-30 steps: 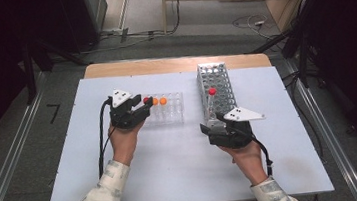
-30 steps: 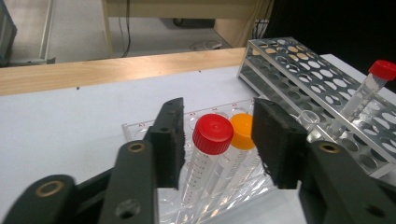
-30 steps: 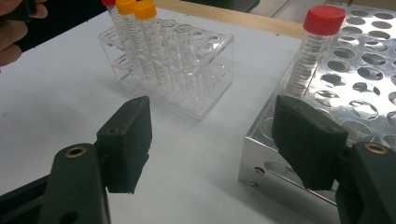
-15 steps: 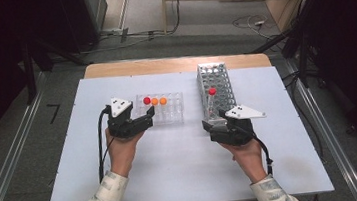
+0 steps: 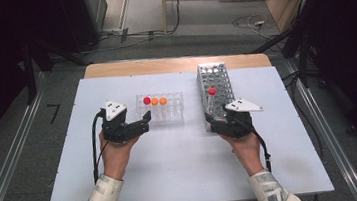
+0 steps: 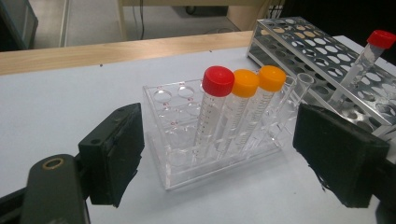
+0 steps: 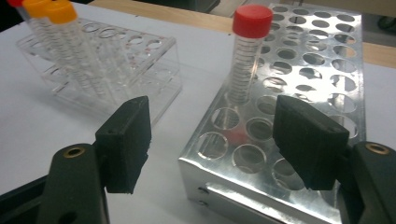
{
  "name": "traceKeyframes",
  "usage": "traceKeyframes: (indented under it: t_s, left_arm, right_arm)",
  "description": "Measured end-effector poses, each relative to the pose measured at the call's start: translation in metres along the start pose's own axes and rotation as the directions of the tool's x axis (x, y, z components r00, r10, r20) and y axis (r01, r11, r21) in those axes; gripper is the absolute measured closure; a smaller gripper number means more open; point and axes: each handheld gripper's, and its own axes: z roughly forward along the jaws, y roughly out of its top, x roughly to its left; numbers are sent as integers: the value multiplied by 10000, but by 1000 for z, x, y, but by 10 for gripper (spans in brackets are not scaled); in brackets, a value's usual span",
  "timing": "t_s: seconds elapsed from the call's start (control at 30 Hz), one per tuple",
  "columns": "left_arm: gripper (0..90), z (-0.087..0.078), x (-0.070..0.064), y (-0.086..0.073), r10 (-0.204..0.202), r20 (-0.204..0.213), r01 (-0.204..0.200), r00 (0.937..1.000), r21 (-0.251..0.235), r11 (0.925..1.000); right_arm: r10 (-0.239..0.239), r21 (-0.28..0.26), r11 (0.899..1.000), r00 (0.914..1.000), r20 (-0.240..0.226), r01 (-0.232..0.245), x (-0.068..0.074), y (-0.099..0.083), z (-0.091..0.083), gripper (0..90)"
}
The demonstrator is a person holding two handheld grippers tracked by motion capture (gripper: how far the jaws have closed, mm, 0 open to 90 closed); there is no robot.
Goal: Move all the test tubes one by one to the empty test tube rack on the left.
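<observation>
On the white table point(image 5: 174, 171), both tools, left point(image 5: 141, 126) and right point(image 5: 215, 122), gape empty; grey floor point(image 5: 149, 28) beyond.

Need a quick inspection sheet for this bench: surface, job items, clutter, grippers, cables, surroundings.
Surface: white table top, wooden strip along its far edge, no spills seen.
Job's things: clear rack holds one red-capped tube and two orange-capped tubes in a row, plus an uncapped tube beside them; metal rack holds a single red-capped tube, tilted.
Clutter: nothing seen.
Grippers: left gripper open, facing the clear rack; right gripper open, at the metal rack's near end; neither holds anything.
Cables: a black cable trails from each gripper along the forearm.
Surroundings: floor cables beyond the table, metal rails at both sides.
</observation>
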Motion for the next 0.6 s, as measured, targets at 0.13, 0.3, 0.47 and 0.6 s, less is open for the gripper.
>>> traceKeyframes:
  t_s: [0.13,0.3,0.47,0.6]
  left_arm:
    - [161,-1,2,0,-61,-62,61,10000,-64,10000]
    - [161,-3,1,1,-286,150,288,9995,-155,9995]
    - [161,-5,-2,1,-213,231,217,9995,-169,9996]
    - [162,-8,-3,3,-175,298,183,9994,-271,9995]
  right_arm:
    - [115,49,9999,9995,286,-117,-7,4,7,277]
    - [151,67,9999,9991,408,-154,-10,10,16,326]
    - [375,116,9992,9971,661,-383,-10,17,30,425]
    - [370,227,9990,9949,937,-393,-10,20,42,518]
